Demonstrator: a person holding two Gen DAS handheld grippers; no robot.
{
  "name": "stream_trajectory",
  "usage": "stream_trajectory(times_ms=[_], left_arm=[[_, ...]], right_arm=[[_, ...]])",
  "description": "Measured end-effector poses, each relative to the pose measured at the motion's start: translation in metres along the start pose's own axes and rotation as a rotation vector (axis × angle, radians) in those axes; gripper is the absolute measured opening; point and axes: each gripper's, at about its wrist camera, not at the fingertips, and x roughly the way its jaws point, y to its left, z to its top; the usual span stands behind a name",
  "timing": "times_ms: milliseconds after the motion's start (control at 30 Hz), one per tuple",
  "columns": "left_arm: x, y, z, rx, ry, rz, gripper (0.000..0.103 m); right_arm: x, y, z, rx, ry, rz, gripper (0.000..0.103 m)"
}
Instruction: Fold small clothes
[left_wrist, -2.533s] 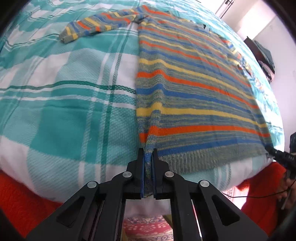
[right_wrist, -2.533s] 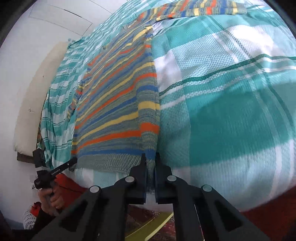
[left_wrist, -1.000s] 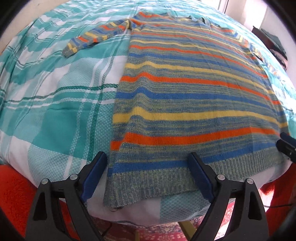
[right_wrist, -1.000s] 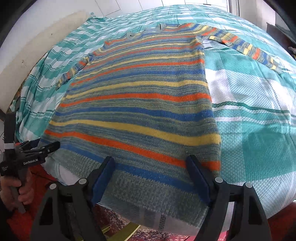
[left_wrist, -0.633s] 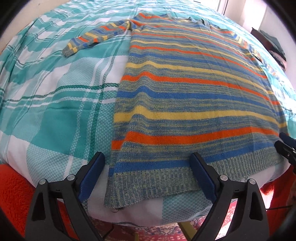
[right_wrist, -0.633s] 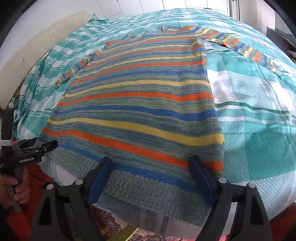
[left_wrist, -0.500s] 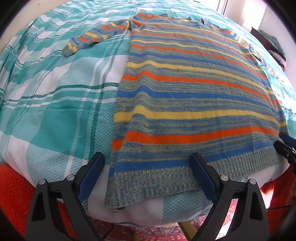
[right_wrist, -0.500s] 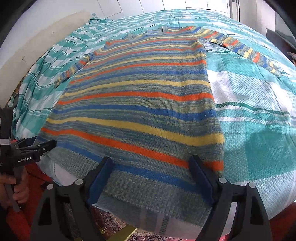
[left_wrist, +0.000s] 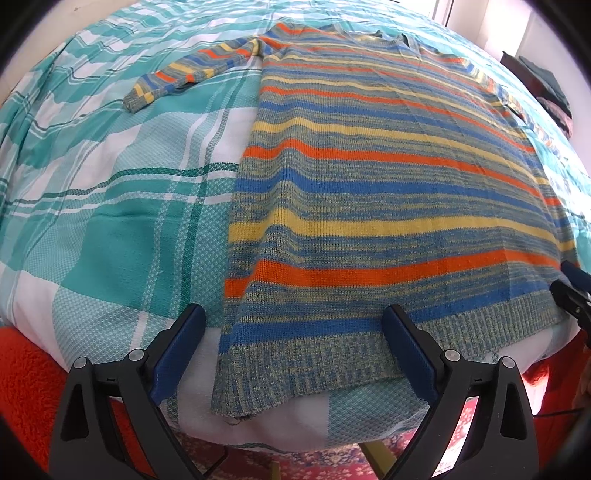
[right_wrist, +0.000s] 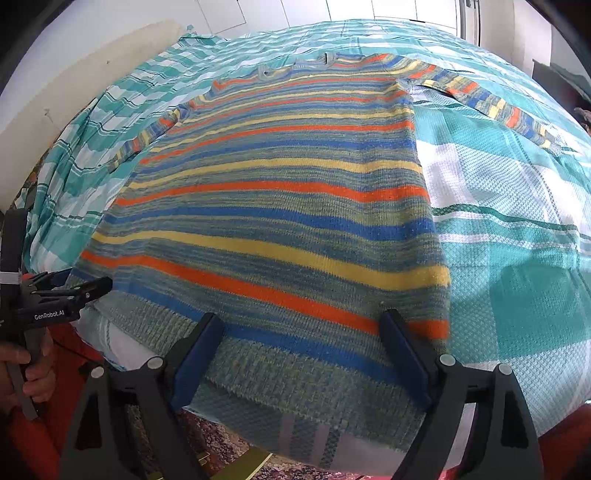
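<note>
1. In the left wrist view we see the striped sweater (left_wrist: 388, 206) spread flat on the teal plaid bedcover (left_wrist: 110, 221), filling the centre and right of the frame, its ribbed hem at the lower centre.
2. Our left gripper (left_wrist: 293, 332) stands at the bottom of that frame with its jaws wide apart; the hem's left corner lies between them, and neither blue pad presses on it.
3. In the right wrist view our right gripper (right_wrist: 301, 339) is at the bottom centre, its jaws likewise spread over the hem's right part, gripping nothing.
4. One sleeve (left_wrist: 192, 74) lies stretched toward the upper left in the left view; the other sleeve (right_wrist: 498, 107) runs to the upper right in the right view.
5. Against the earliest pictures, where each gripper was clamped on a hem corner, both have let go, and their jaws have just been opening further.
6. We see no containers; the sweater rests on the bedcover alone.
</note>
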Motion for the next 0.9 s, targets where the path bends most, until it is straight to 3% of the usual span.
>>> stream_trajectory(times_ms=[133, 233, 300, 400, 533, 600, 700, 833, 900], left_arm=[[-0.010, 0.006, 0.002, -0.030, 0.006, -0.022, 0.092], [-0.040, 0.027, 0.003, -0.121, -0.089, -0.107, 0.091], [-0.056, 0.046, 0.004, -0.185, -0.166, -0.081, 0.093], [-0.056, 0.069, 0.008, -0.281, -0.192, -0.045, 0.093], [-0.044, 0.090, 0.012, -0.394, -0.172, -0.032, 0.093], [-0.038, 0.094, 0.014, -0.419, -0.161, -0.015, 0.093], [-0.028, 0.093, 0.017, -0.425, -0.137, 0.022, 0.093], [-0.019, 0.090, 0.017, -0.402, -0.110, 0.057, 0.093], [-0.013, 0.085, 0.018, -0.381, -0.096, 0.074, 0.093]], right_arm=[[-0.005, 0.004, 0.001, -0.008, 0.030, -0.004, 0.092], [-0.030, -0.001, 0.011, 0.010, 0.044, 0.024, 0.087], [-0.062, -0.023, 0.028, 0.054, -0.040, 0.076, 0.086], [-0.115, -0.082, 0.077, 0.133, -0.167, 0.072, 0.086], [-0.161, -0.194, 0.139, 0.377, -0.307, 0.141, 0.087], [-0.150, -0.249, 0.152, 0.538, -0.291, 0.199, 0.087], [-0.098, -0.314, 0.145, 0.778, -0.232, 0.273, 0.085], [-0.028, -0.353, 0.123, 1.031, -0.225, 0.339, 0.076], [-0.008, -0.362, 0.124, 1.083, -0.239, 0.307, 0.070]])
